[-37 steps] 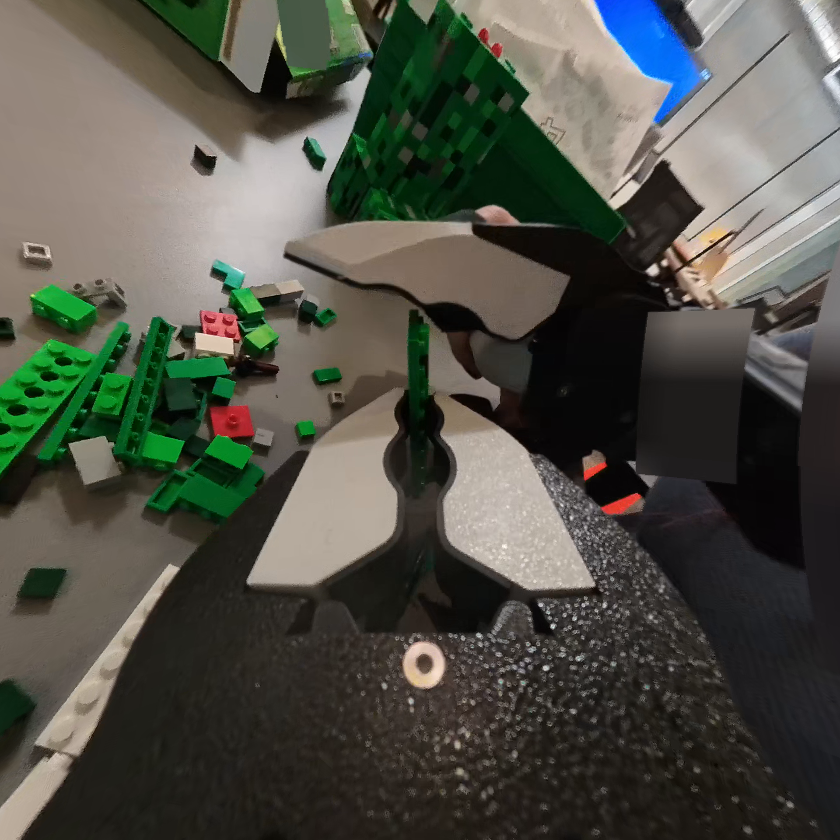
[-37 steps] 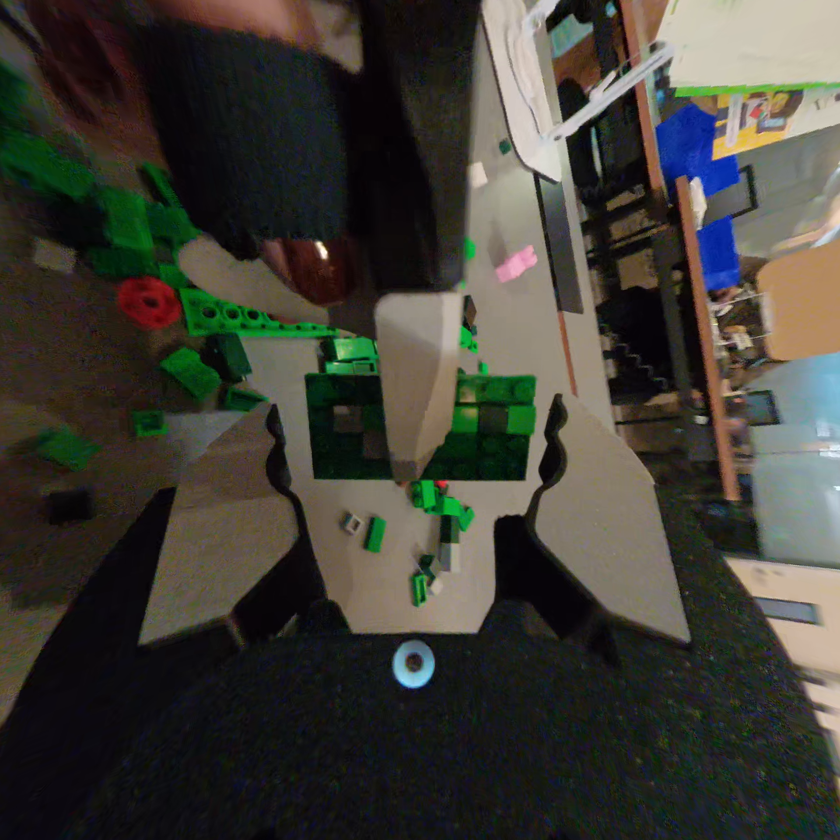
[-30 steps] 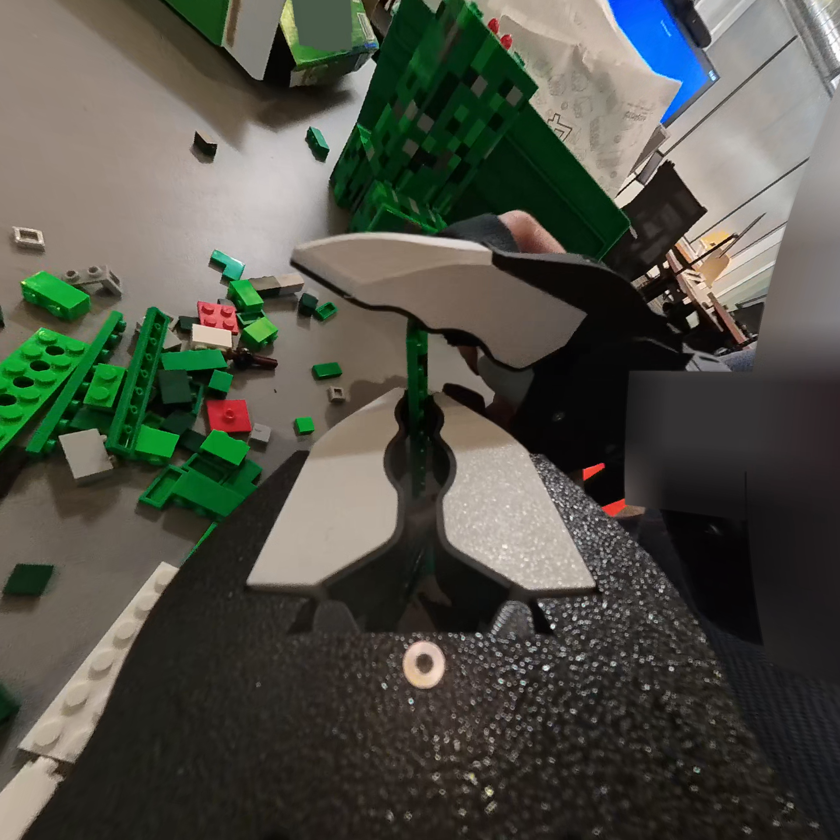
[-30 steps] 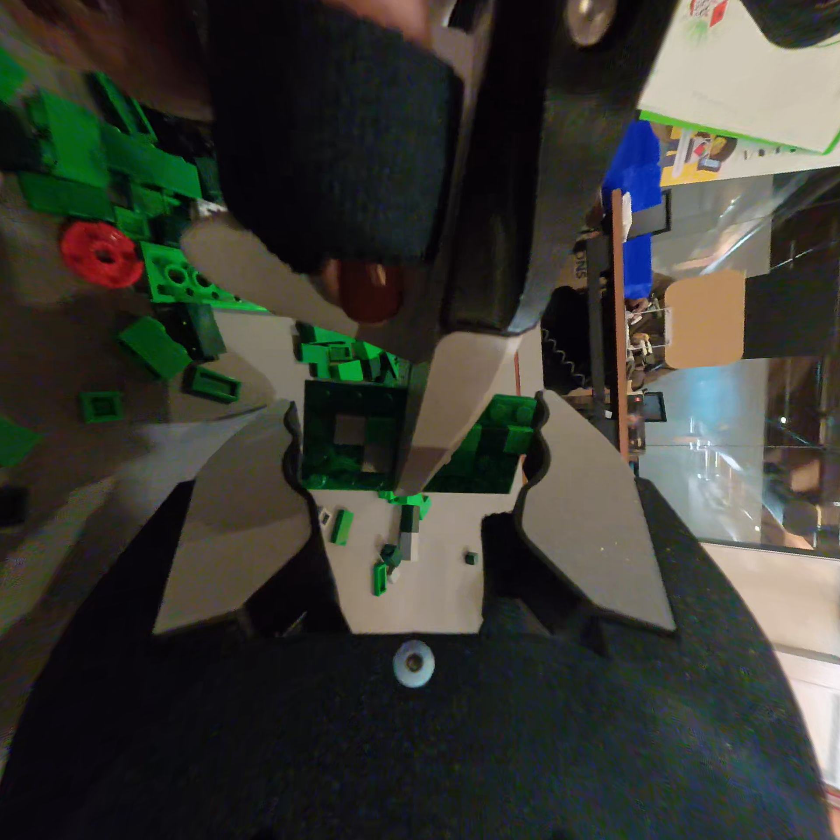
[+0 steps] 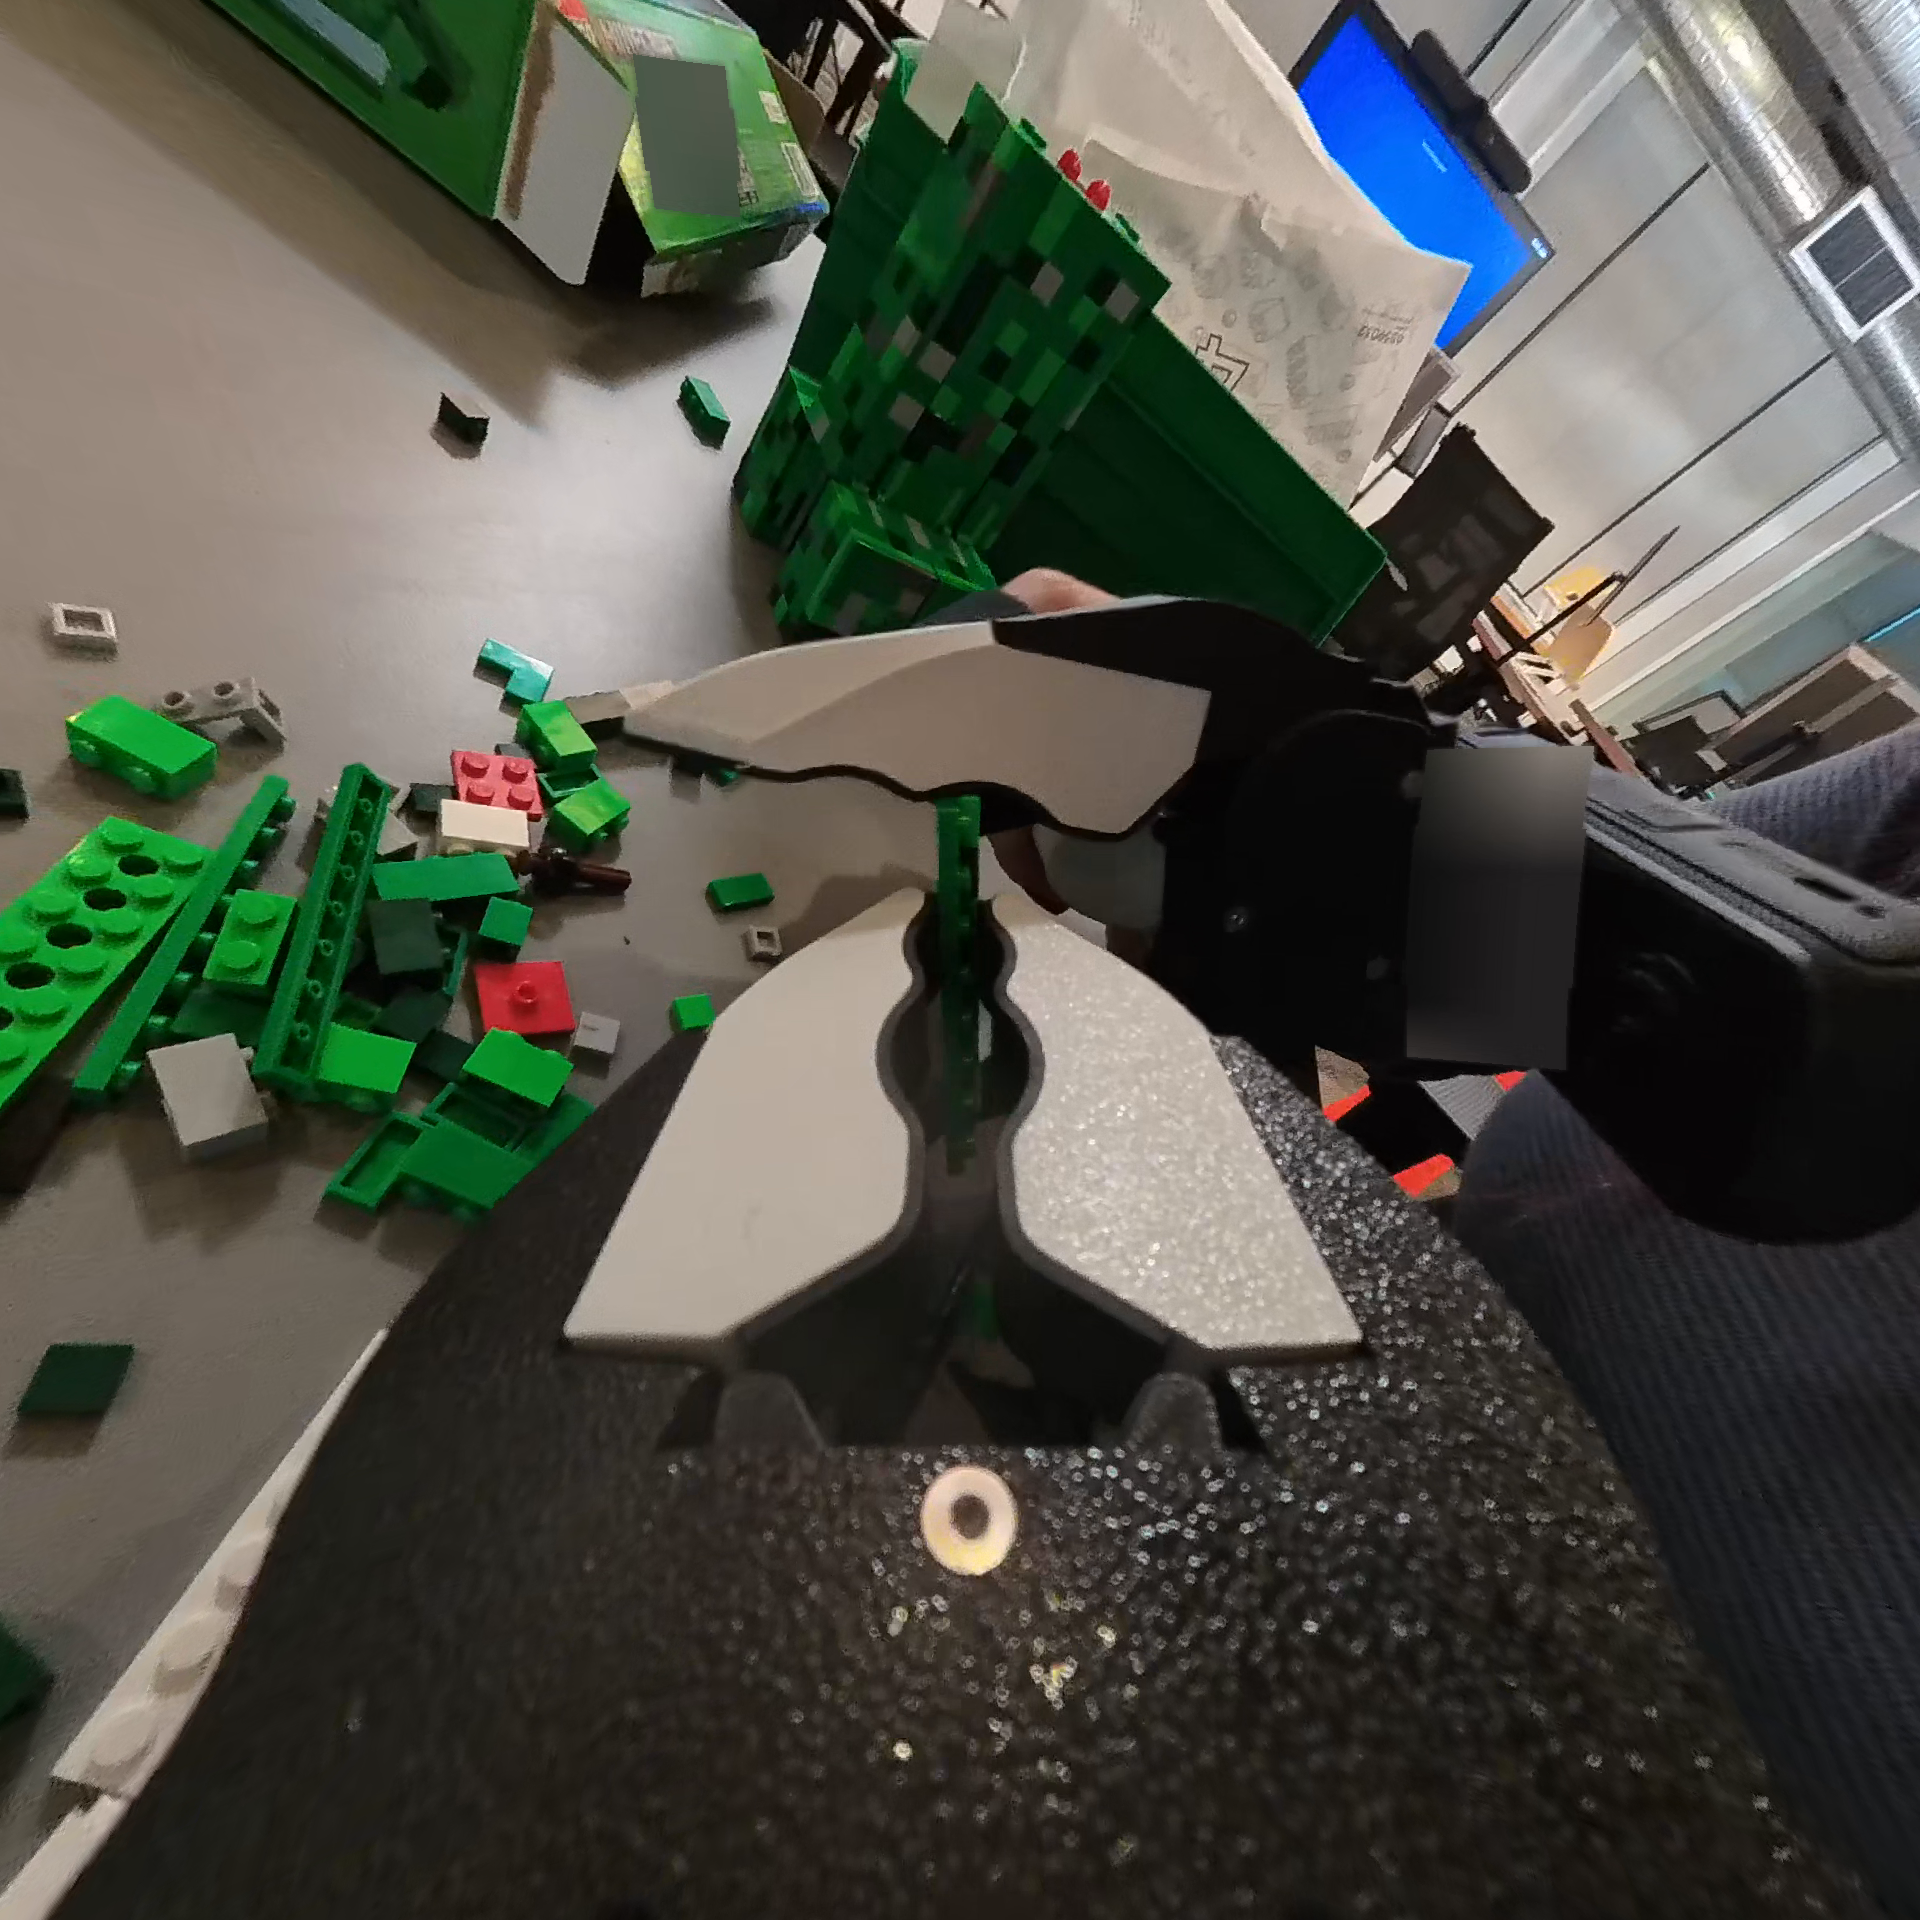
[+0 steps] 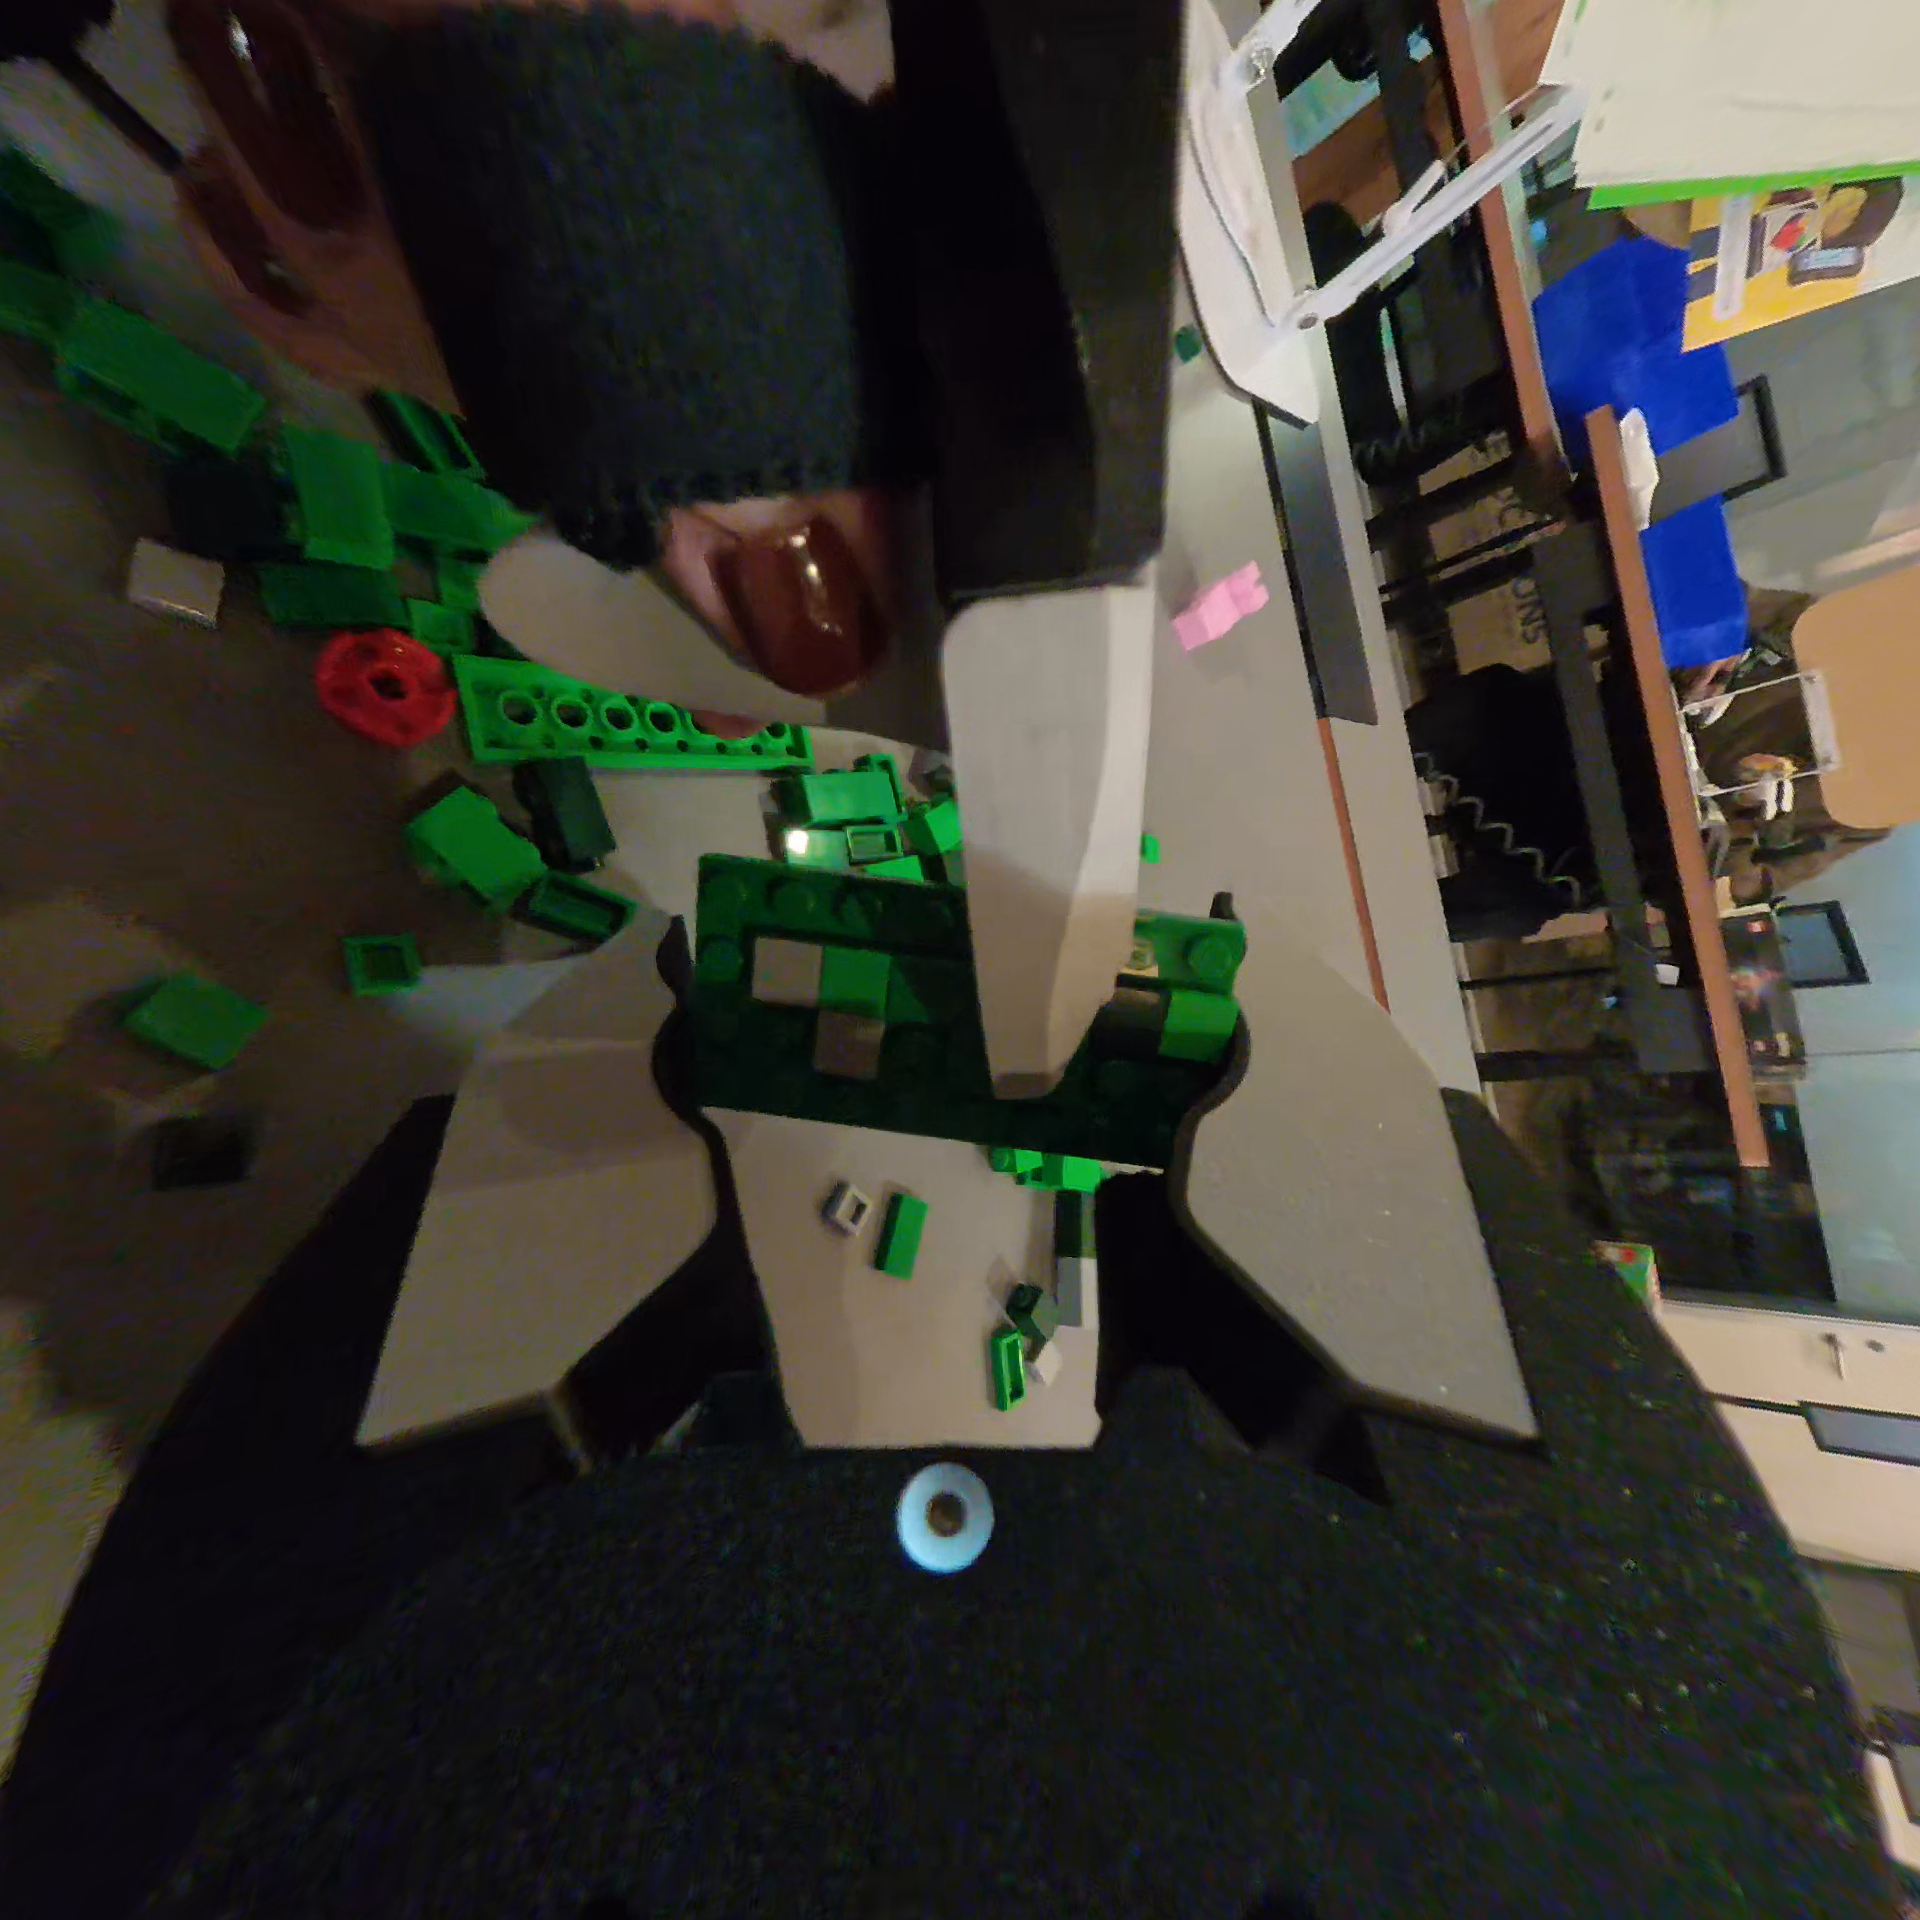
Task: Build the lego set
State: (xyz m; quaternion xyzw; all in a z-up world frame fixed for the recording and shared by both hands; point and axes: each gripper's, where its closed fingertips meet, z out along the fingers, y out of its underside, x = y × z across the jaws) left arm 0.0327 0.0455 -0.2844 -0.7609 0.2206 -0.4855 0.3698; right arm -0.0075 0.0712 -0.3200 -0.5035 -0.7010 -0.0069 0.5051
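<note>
My left gripper (image 5: 956,920) is shut on a thin dark-green plate (image 5: 958,997), seen edge-on and held upright above the table. In the right wrist view the plate (image 6: 831,997) faces me, with grey and light-green tiles on it. My right gripper (image 6: 951,925) is spread wide with the plate between its fingers. The plate's side edges reach the notches on their inner sides; I cannot tell whether they press. One left finger (image 6: 1049,831) covers the plate's middle. In the left wrist view a right finger (image 5: 914,717) crosses just above the plate's top.
Loose green, red and grey bricks (image 5: 312,935) lie on the grey table at left. A tall green pixel-pattern model (image 5: 966,343), a green box (image 5: 468,94) and an instruction sheet (image 5: 1247,260) stand behind. A red round piece (image 6: 384,686) and a pink brick (image 6: 1221,608) lie beyond. My hands' fingertips stand some 5 centimeters from each other. It is some 5 centimeters from my right tips to the red round piece (image 6: 384,686).
My right gripper has moved in over the plate, so the plate now sits between its fingers instead of beyond them. My left gripper has kept hold of the plate.
</note>
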